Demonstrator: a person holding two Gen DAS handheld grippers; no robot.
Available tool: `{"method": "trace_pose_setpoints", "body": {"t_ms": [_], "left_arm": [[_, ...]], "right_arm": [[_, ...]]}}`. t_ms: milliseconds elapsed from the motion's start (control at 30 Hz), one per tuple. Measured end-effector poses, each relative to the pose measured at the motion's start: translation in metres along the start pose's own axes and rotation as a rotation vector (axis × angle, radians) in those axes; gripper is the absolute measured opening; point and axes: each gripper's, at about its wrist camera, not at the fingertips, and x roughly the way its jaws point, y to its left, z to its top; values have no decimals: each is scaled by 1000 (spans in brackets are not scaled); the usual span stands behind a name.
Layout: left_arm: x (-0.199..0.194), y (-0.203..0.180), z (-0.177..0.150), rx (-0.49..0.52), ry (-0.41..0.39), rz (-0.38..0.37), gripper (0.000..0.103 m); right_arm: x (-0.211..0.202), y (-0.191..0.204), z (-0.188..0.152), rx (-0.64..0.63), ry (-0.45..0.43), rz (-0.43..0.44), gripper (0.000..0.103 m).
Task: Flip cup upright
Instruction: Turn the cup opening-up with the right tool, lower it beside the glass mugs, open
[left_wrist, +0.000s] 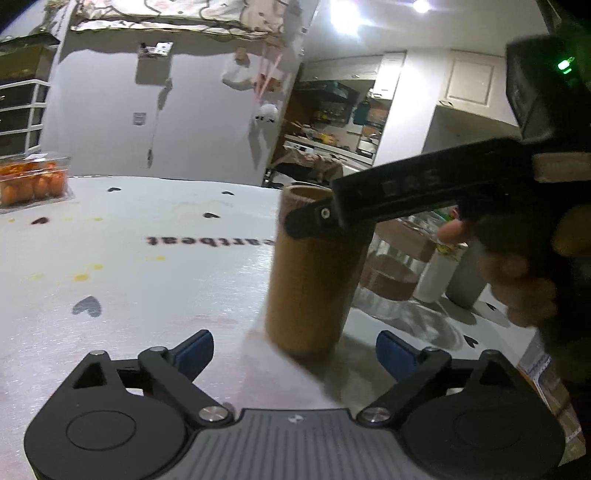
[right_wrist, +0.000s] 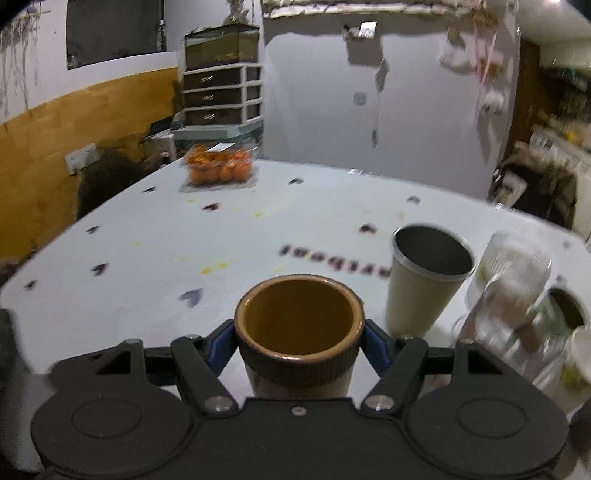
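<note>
A tall brown cup (left_wrist: 310, 273) stands upright on the white table (left_wrist: 147, 288), mouth up, with a dark ribbed band at its rim. In the right wrist view the cup (right_wrist: 299, 325) sits between my right gripper's (right_wrist: 299, 349) blue pads (right_wrist: 376, 347), which are shut on the band just below the rim. In the left wrist view my right gripper (left_wrist: 317, 218) reaches in from the right and clamps the cup's top. My left gripper (left_wrist: 293, 350) is open and empty, just in front of the cup's base.
A beige metal tumbler (right_wrist: 421, 284) stands upright right of the cup, with a ribbed clear glass (right_wrist: 513, 295) and other vessels beyond it. A clear box of oranges (right_wrist: 219, 168) sits at the table's far left. The table's right edge (left_wrist: 517, 354) lies close by.
</note>
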Motion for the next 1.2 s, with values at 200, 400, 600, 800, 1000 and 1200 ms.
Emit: {"method": "trace_pose_setpoints", "body": {"t_ms": [200, 400, 600, 800, 1000, 1200], "left_arm": [[-2, 7, -1, -21, -2, 11, 96], [-2, 7, -2, -18, -6, 11, 96], [-5, 6, -1, -14, -14, 19, 97], [-14, 2, 3, -9, -38, 54, 97], [-27, -11, 7, 22, -77, 117, 101], [-39, -27, 11, 54, -110, 163, 103]], "right_arm": [[21, -16, 3, 28, -70, -140, 72], [30, -19, 1, 71, -103, -156, 73], [11, -19, 0, 76, -187, -156, 91], [-27, -22, -11, 115, -274, -121, 91], [-60, -26, -47, 150, -331, -97, 91], [-79, -27, -79, 151, -374, -155, 92]]}}
